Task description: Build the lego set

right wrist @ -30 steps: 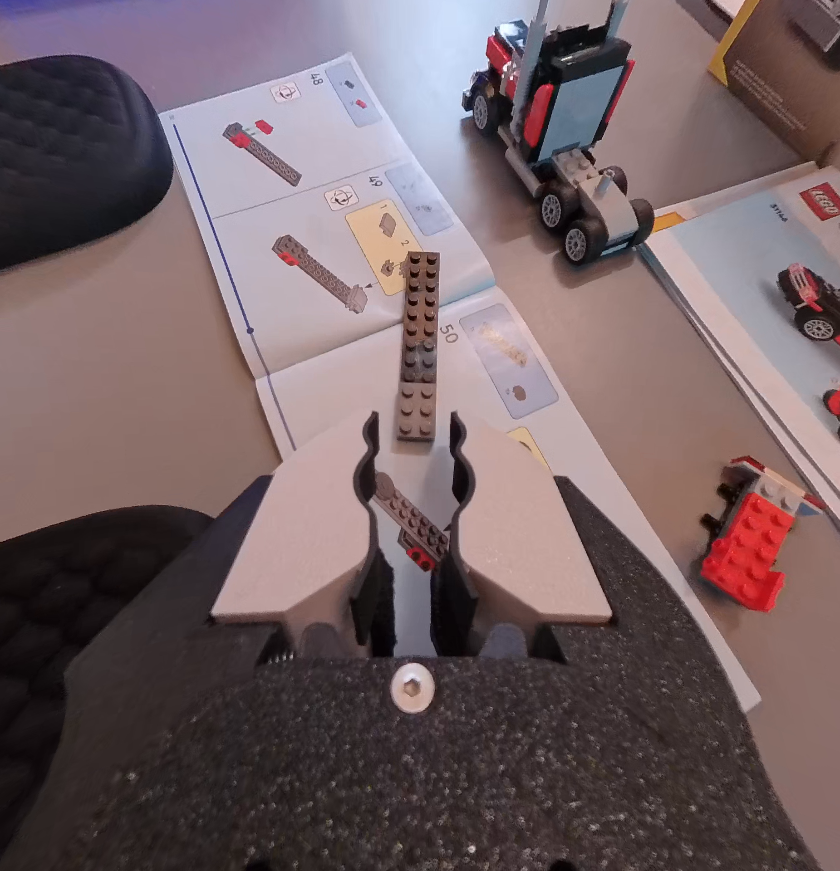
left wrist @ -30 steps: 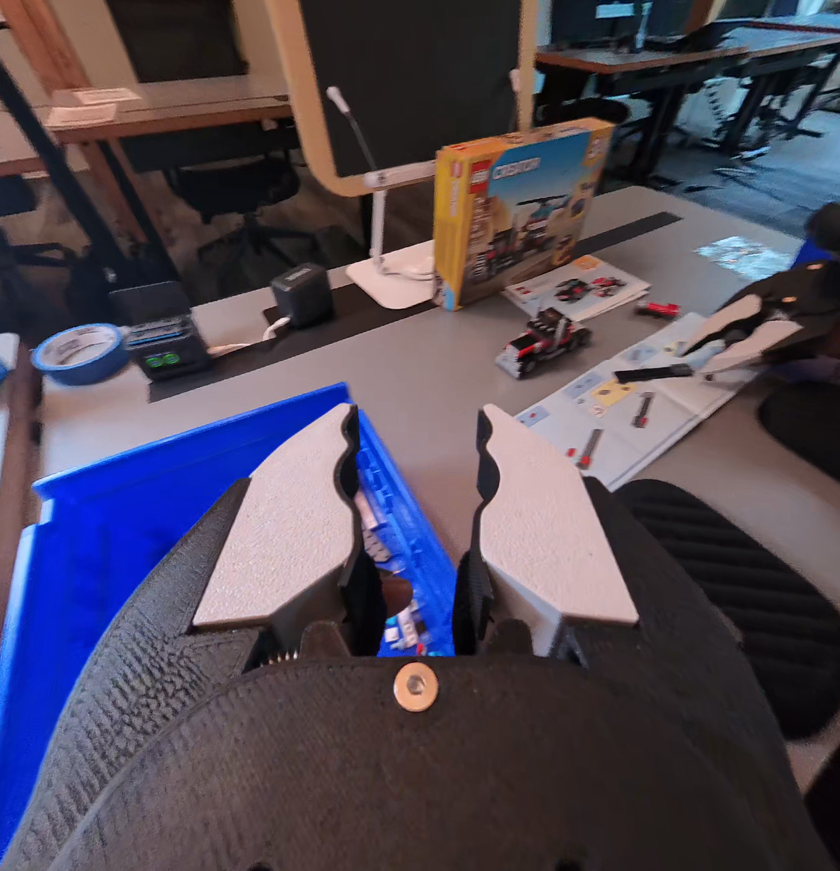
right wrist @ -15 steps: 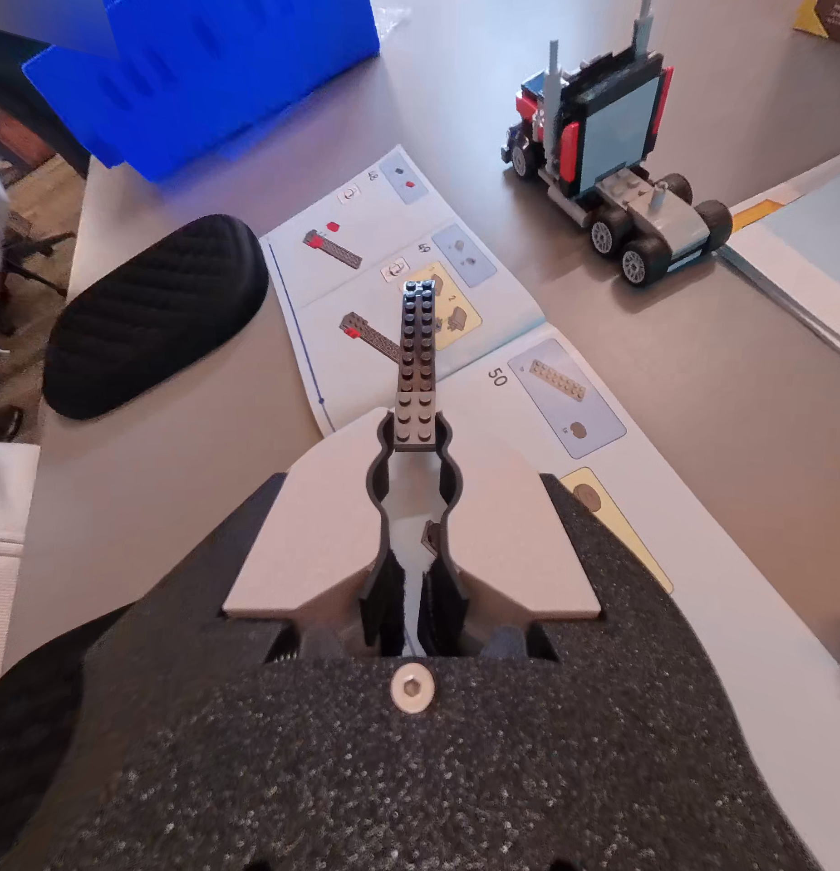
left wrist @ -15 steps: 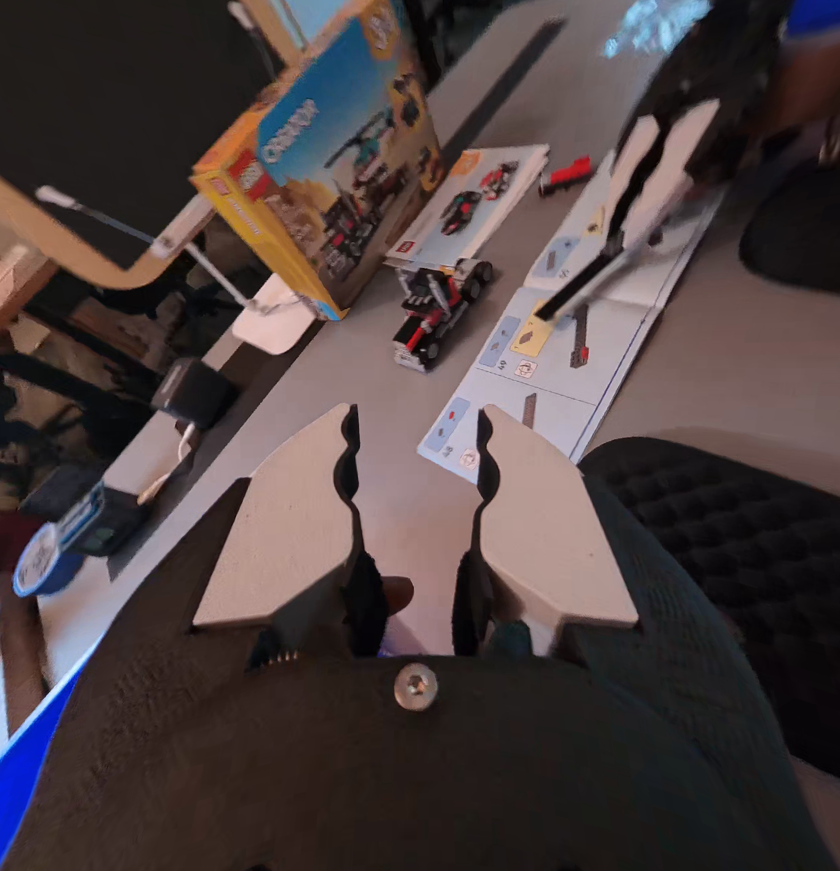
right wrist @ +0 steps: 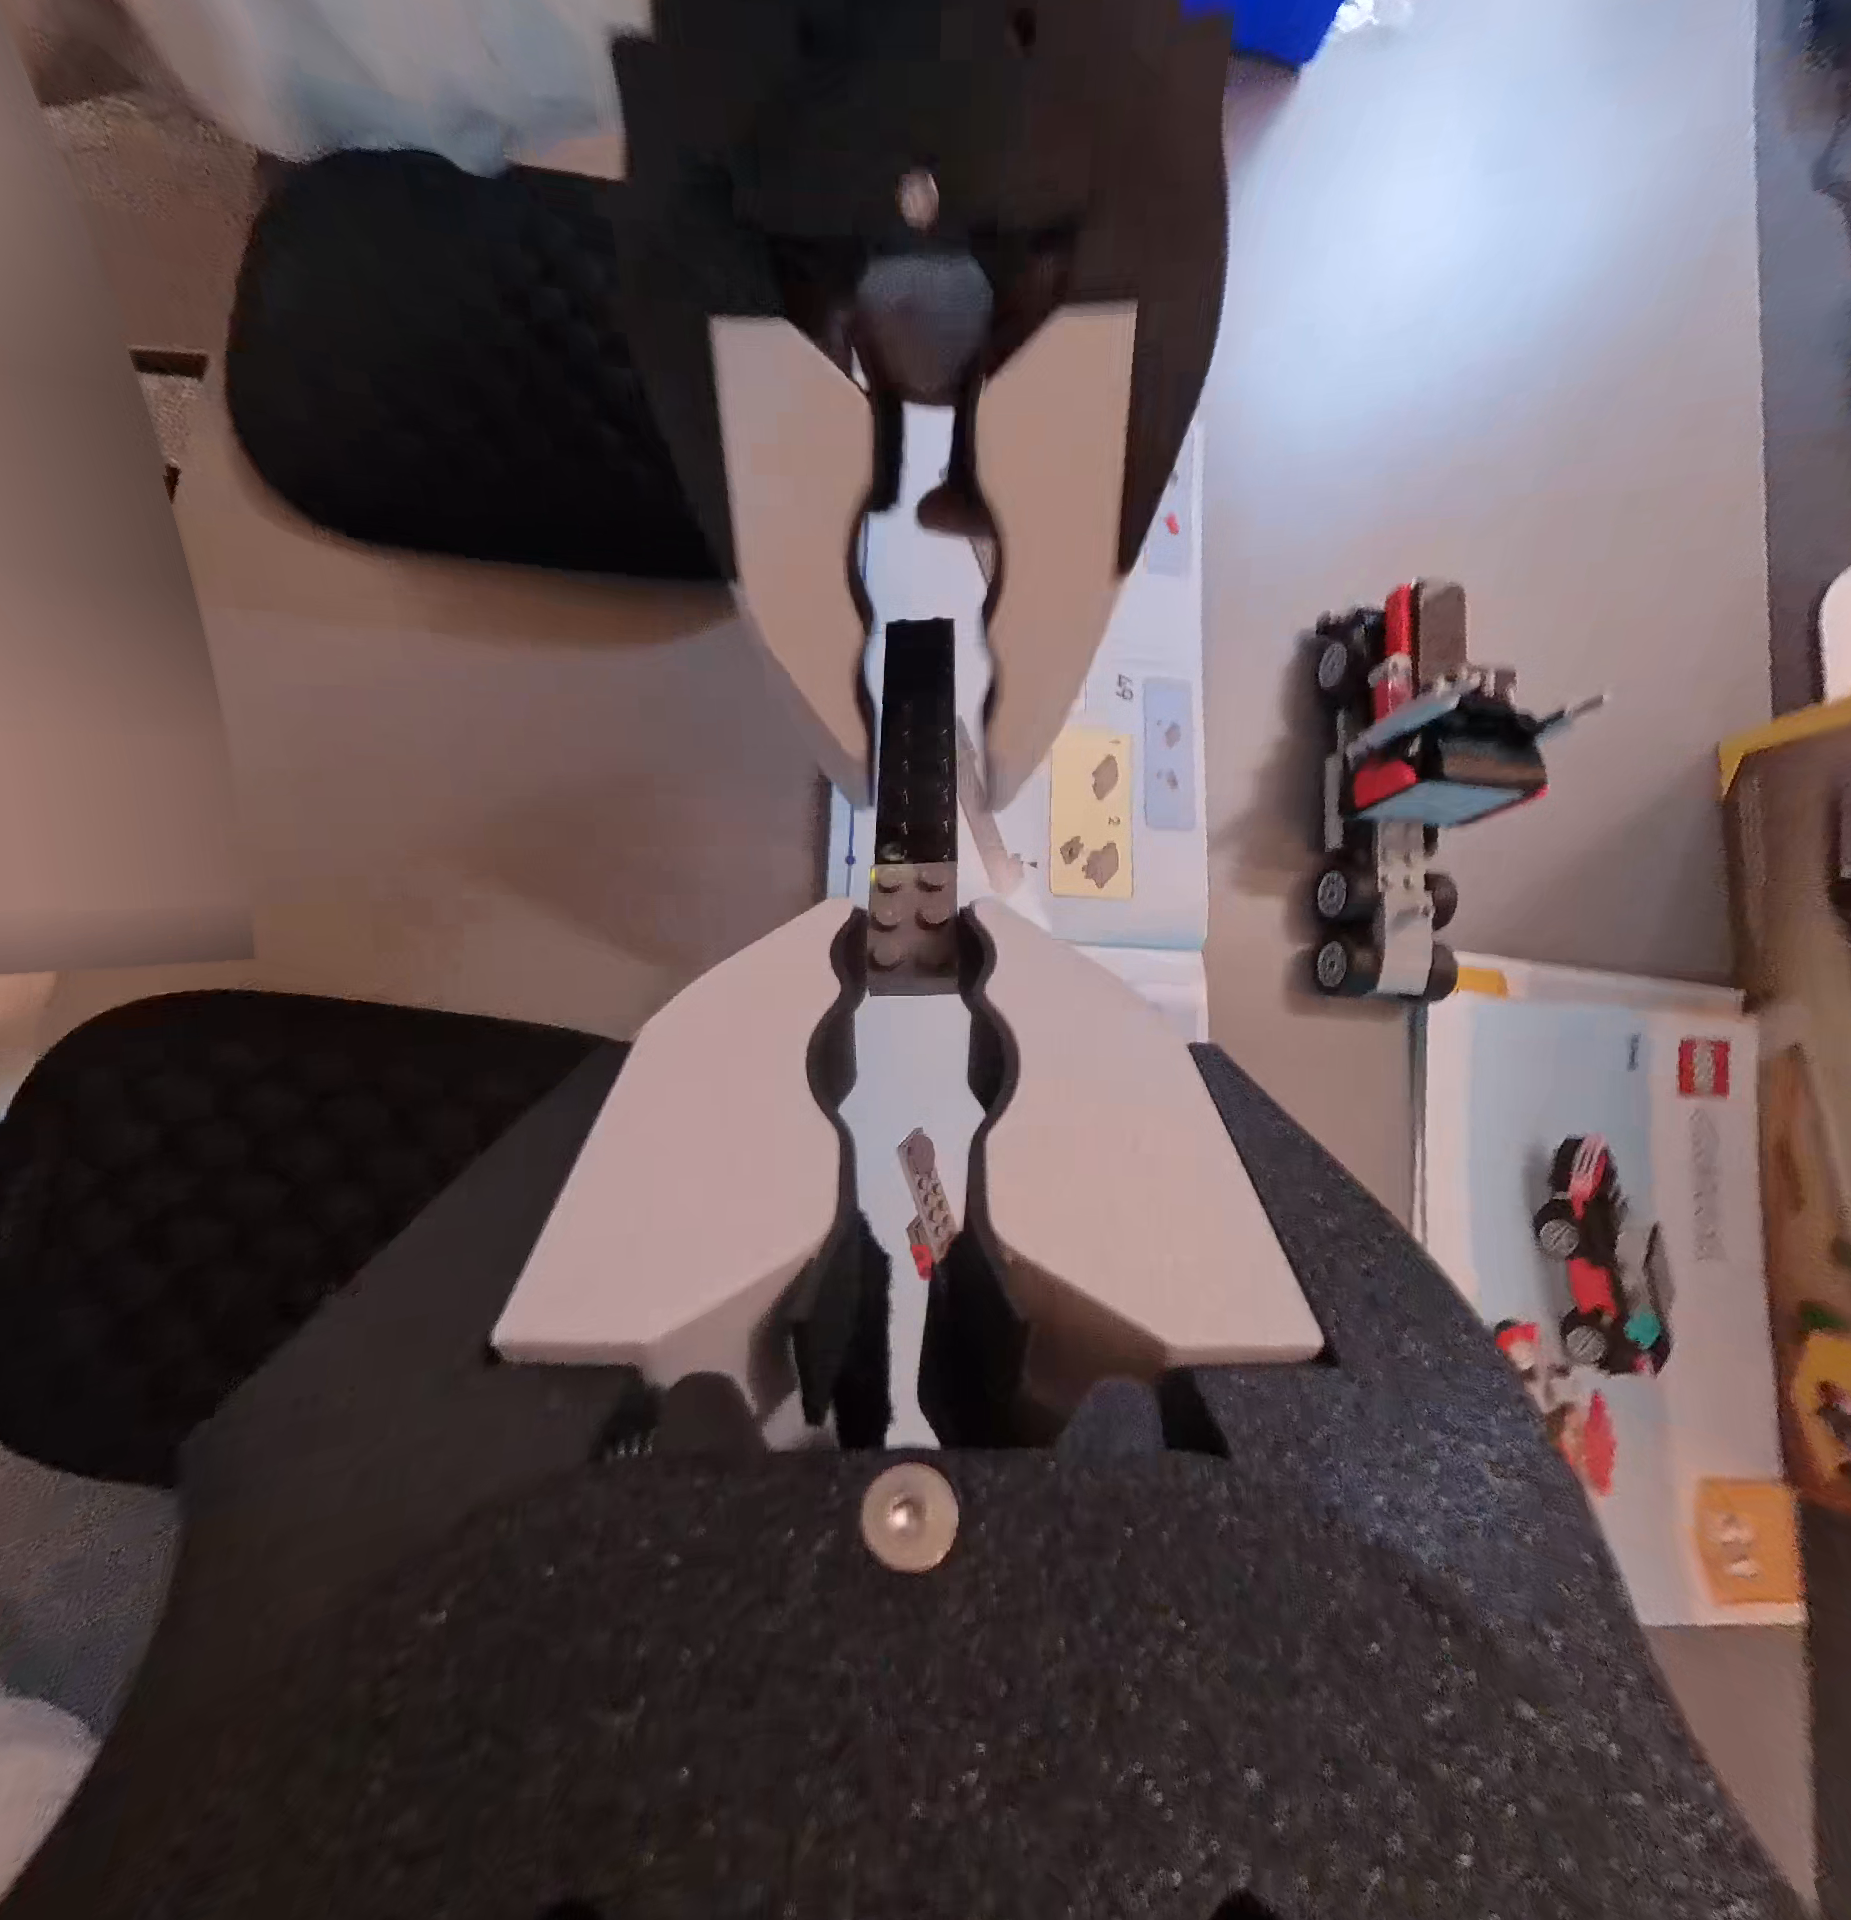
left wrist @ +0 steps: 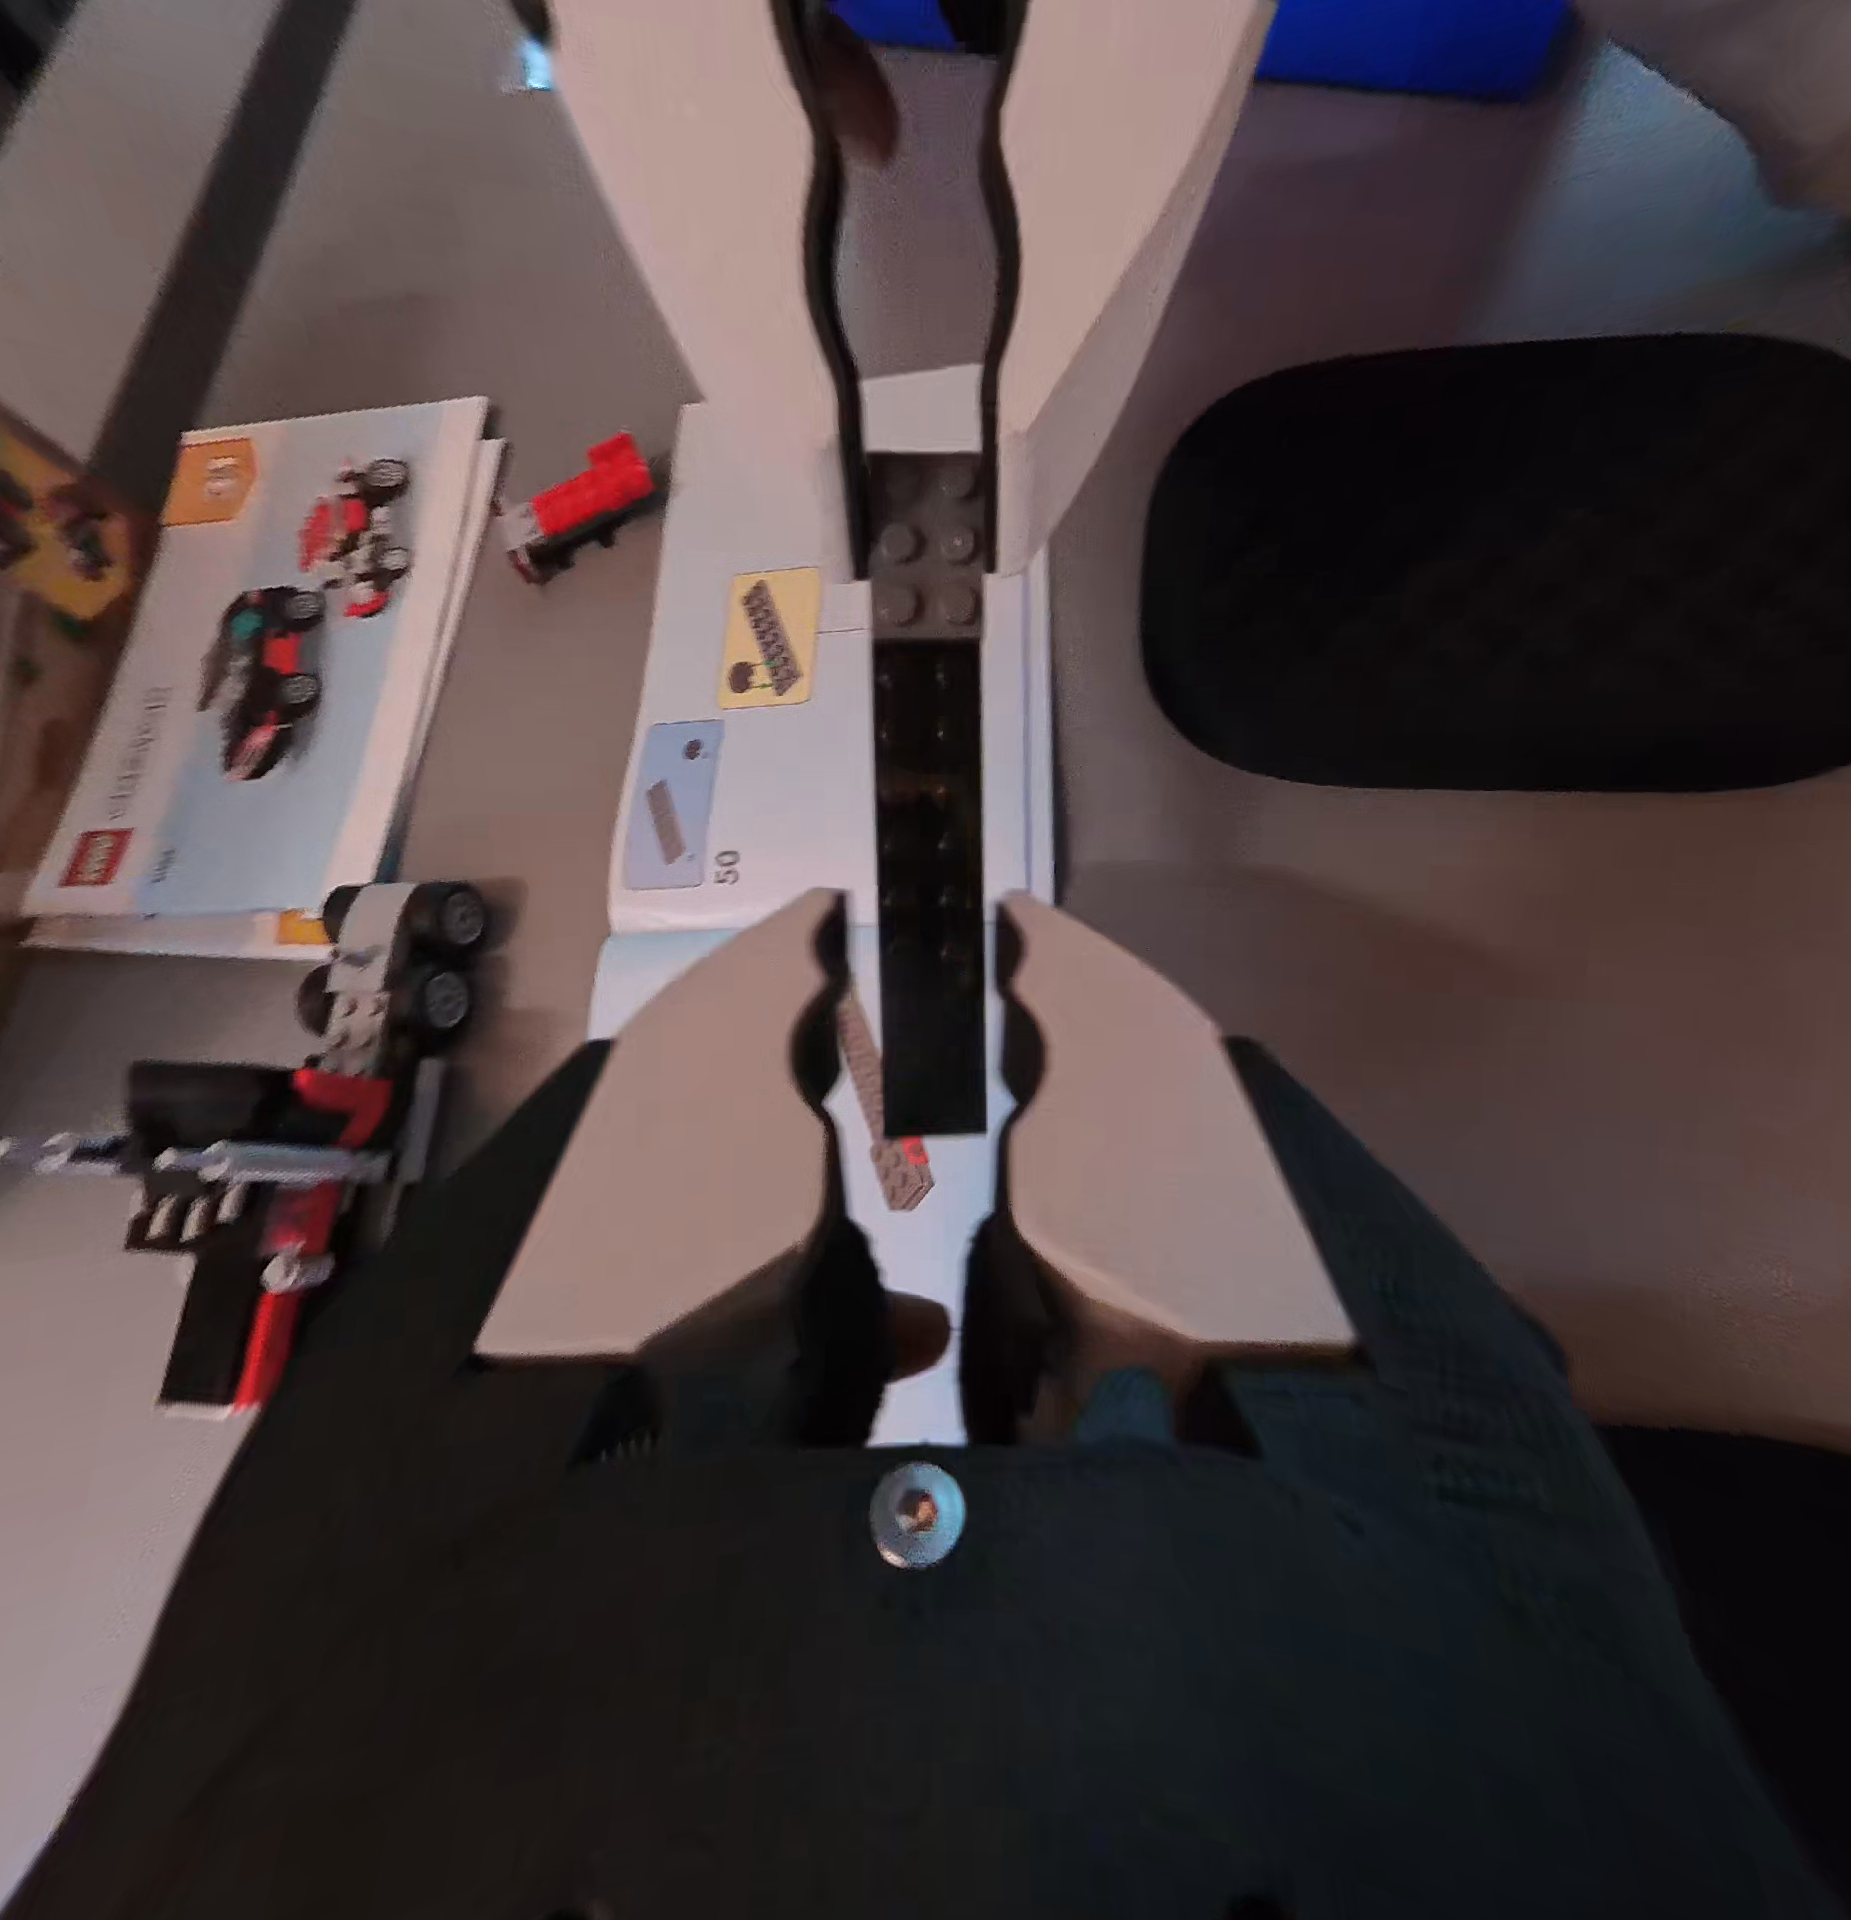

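Grey table [left wrist: 1420,1039], two black padded rests on it; one [left wrist: 1523,561] lies right of the open instruction booklet [left wrist: 827,790]. A second, closed booklet [left wrist: 266,665] lies to the left. One built truck [left wrist: 308,1122], black, red and grey, on its wheels beside the open booklet. One small red sub-assembly [left wrist: 583,504] sits between the two booklets.

Task piece: one long plate [left wrist: 929,831], two studs wide, black over most of its length with a grey end section. It hangs in the air above the open booklet.

Right gripper [right wrist: 913,940]: jaws pinched on the plate's grey end. Left gripper [left wrist: 923,914]: jaws spread, flanking the black end; a gap shows on each side, no contact.

One short grey strip with a red tip [right wrist: 926,1210] lies on the page beneath.

Change: half a second ago the left gripper stood well apart, looking across the table; now the two face each other tip to tip, the plate bridging them.
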Action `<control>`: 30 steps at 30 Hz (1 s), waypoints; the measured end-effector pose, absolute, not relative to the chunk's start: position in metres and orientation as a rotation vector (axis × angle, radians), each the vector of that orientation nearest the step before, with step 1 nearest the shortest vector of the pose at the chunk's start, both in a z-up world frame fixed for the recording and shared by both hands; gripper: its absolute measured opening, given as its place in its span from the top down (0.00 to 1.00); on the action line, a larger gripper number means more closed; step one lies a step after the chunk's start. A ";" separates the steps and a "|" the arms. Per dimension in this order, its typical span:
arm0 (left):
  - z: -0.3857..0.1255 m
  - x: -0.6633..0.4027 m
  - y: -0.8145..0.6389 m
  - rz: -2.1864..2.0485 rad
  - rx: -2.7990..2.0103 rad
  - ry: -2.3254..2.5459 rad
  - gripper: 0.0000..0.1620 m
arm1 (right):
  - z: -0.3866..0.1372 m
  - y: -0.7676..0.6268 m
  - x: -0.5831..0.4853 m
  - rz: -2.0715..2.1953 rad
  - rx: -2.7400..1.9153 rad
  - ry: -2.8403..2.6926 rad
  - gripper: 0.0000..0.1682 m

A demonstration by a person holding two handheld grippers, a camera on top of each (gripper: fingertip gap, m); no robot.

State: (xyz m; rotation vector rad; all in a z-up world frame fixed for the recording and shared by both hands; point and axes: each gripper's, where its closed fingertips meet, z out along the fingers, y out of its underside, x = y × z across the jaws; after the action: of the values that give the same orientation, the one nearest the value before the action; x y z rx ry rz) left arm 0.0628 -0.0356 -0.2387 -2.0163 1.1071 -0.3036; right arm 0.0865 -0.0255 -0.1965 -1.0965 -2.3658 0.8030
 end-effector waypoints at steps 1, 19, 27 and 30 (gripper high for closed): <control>-0.240 0.066 -0.037 -0.336 -2.012 1.125 0.89 | -0.193 -0.027 0.085 0.807 -1.068 -2.366 0.90; -0.126 0.084 -0.036 -1.044 -1.267 0.501 0.90 | -0.094 -0.055 0.038 1.915 -0.864 -1.480 0.84; -0.153 -0.007 -0.028 -0.539 -1.711 0.382 0.68 | -0.135 -0.031 0.038 1.364 -1.014 -1.859 0.90; -0.128 -0.074 -0.064 -0.223 -1.822 0.316 0.68 | -0.192 -0.024 0.038 1.003 -1.160 -2.169 0.90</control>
State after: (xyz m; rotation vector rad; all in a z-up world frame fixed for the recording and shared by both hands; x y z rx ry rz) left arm -0.0740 -0.0639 -0.1278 -1.8220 0.3164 -0.2227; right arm 0.0375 -0.0238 -0.1916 -1.1601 -2.1694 1.0034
